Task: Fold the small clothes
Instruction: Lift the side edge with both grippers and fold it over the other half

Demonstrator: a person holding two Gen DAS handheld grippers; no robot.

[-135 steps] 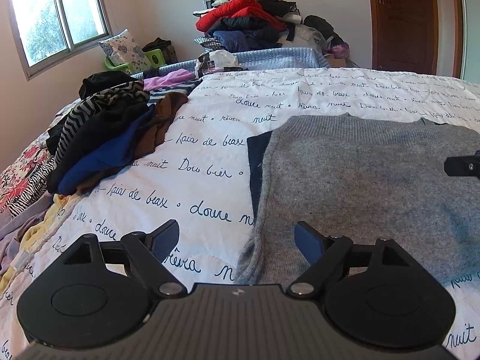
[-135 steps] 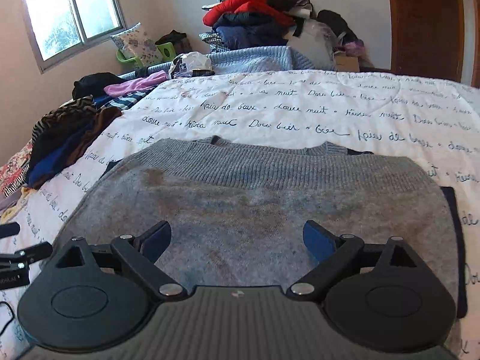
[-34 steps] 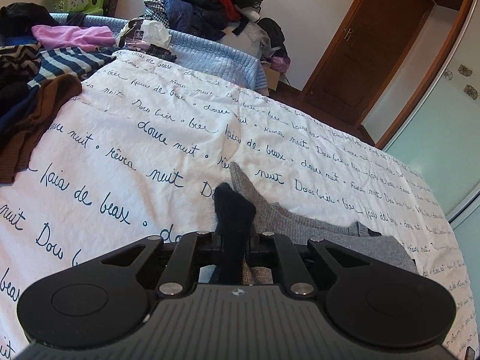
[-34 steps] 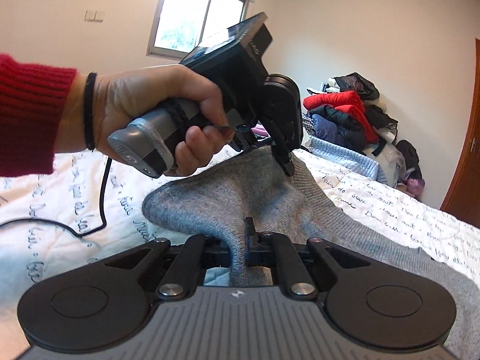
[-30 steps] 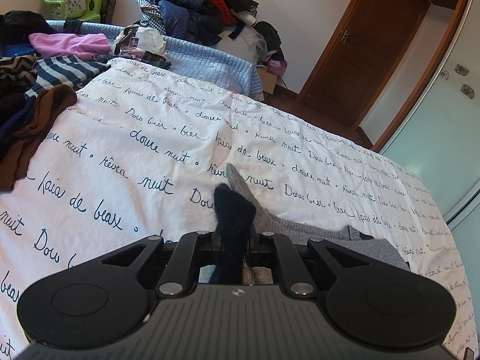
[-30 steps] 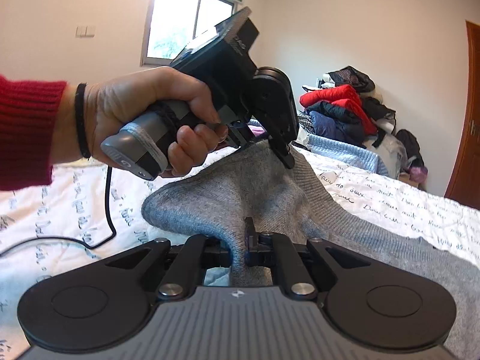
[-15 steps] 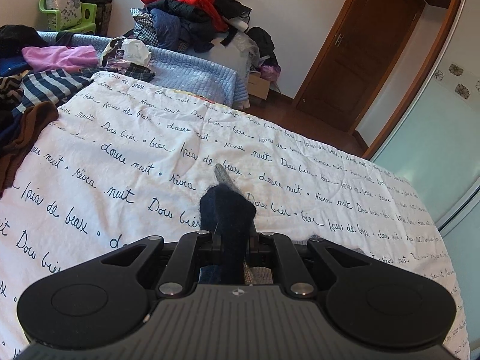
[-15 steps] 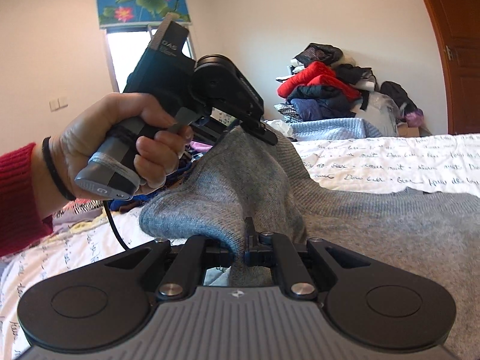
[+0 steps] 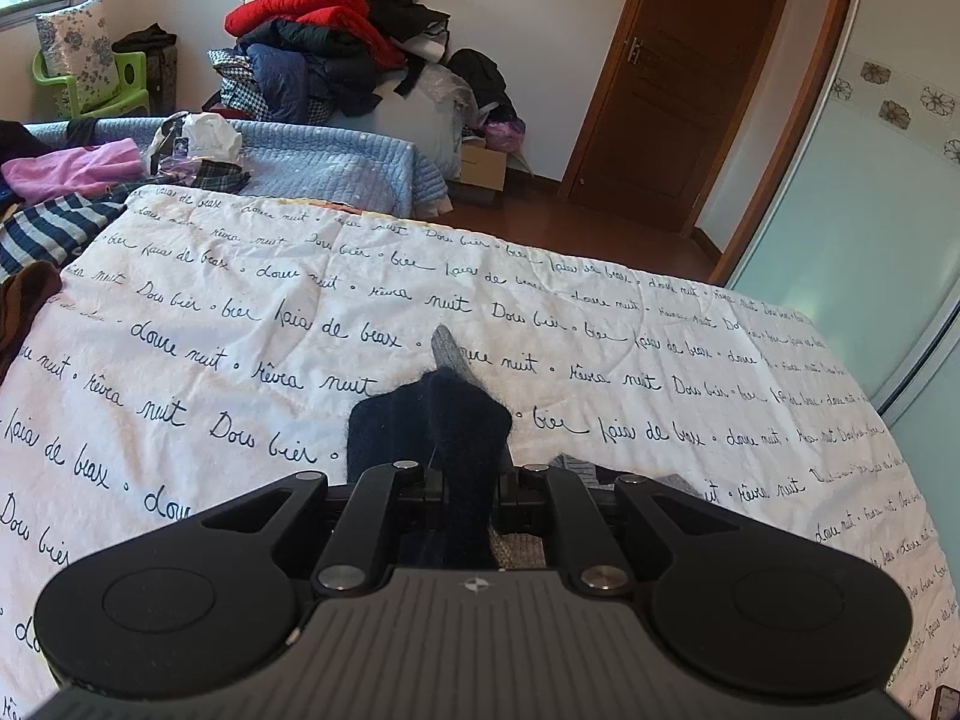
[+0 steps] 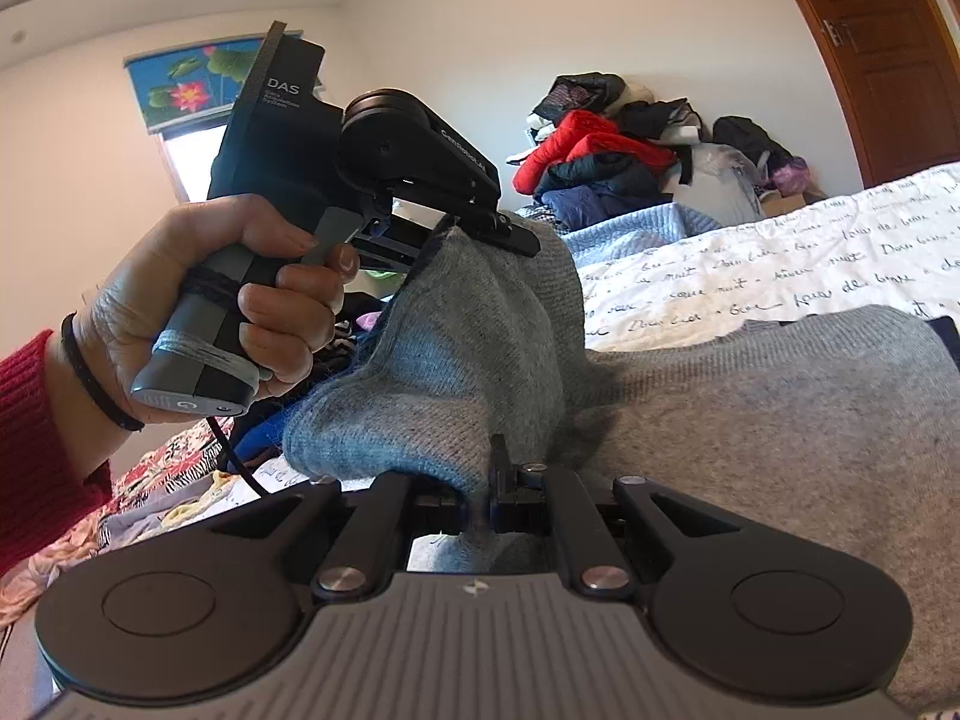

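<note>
White quilted bedcover with dark script lettering is lying across the bed; a heaped clothing pile is sitting beyond, beside a brown wooden door. Left gripper and right gripper are each pinching the grey knitted sweater, lifting one edge above the bedcover.

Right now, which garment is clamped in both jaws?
The grey sweater, pinched by left gripper and right gripper; the striped top and others lie untouched.

Clothes heap beyond the quilt, wooden door right
</note>
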